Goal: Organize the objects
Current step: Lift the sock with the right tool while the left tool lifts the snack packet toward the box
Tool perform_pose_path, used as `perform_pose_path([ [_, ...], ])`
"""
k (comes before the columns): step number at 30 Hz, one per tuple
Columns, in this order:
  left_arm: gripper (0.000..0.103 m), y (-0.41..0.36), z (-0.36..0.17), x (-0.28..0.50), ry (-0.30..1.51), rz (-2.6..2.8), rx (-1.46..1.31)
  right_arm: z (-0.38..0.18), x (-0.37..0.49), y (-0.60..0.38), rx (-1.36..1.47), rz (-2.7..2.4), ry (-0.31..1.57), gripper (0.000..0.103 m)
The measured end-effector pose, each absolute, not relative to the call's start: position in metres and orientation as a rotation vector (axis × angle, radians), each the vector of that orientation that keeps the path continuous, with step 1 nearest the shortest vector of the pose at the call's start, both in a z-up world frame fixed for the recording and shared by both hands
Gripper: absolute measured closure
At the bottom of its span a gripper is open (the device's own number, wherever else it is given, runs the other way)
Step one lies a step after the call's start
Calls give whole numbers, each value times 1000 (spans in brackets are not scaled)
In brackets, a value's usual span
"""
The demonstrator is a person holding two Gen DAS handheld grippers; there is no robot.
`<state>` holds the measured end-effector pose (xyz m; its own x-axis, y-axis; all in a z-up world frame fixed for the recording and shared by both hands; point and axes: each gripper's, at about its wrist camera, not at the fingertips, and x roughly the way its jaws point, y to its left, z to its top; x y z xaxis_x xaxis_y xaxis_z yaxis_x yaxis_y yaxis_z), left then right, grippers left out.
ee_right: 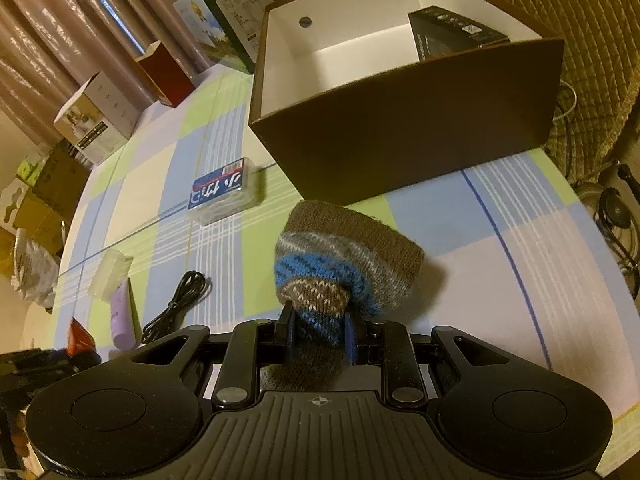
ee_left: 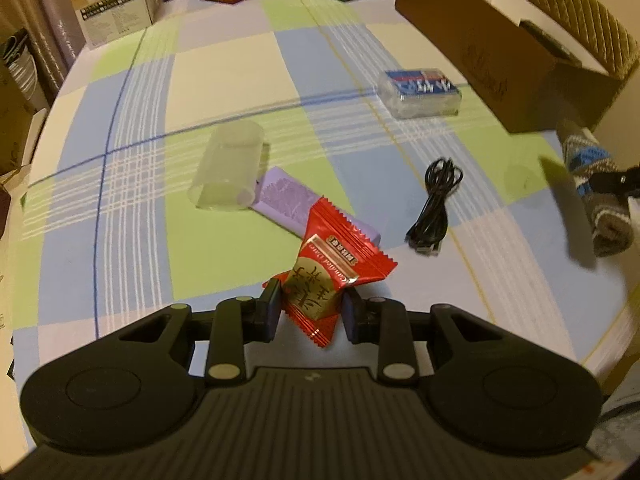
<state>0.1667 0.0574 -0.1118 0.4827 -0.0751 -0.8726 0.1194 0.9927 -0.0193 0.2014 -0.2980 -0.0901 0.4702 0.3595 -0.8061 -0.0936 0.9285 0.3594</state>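
My left gripper (ee_left: 310, 306) is shut on a red candy packet (ee_left: 332, 276) and holds it above the checked tablecloth. My right gripper (ee_right: 318, 332) is shut on a knitted brown, grey and blue sock (ee_right: 344, 264), held above the table in front of the open brown box (ee_right: 400, 136). The sock (ee_left: 596, 196) and box (ee_left: 480, 52) also show at the right of the left wrist view. A black item (ee_right: 452, 34) lies inside the box.
On the table lie a clear plastic tube (ee_left: 230, 168), a purple bar (ee_left: 296, 204), a coiled black cable (ee_left: 434, 208) and a clear case with a blue label (ee_left: 420, 90). Cartons (ee_left: 112, 0) stand along the far edge. A chair (ee_right: 592, 60) is behind the box.
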Motion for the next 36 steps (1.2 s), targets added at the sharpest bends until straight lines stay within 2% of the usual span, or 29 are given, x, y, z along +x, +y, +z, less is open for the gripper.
perform_pose_path([
  [15, 77, 21, -44, 181, 914, -142, 15, -42, 211, -326, 258, 374, 932, 83],
  [26, 77, -68, -7, 230, 789, -298, 46, -3, 253, -350, 198, 428, 805, 83],
  [36, 77, -145, 12, 303, 723, -381, 75, 8, 324, -368, 129, 464, 744, 83],
])
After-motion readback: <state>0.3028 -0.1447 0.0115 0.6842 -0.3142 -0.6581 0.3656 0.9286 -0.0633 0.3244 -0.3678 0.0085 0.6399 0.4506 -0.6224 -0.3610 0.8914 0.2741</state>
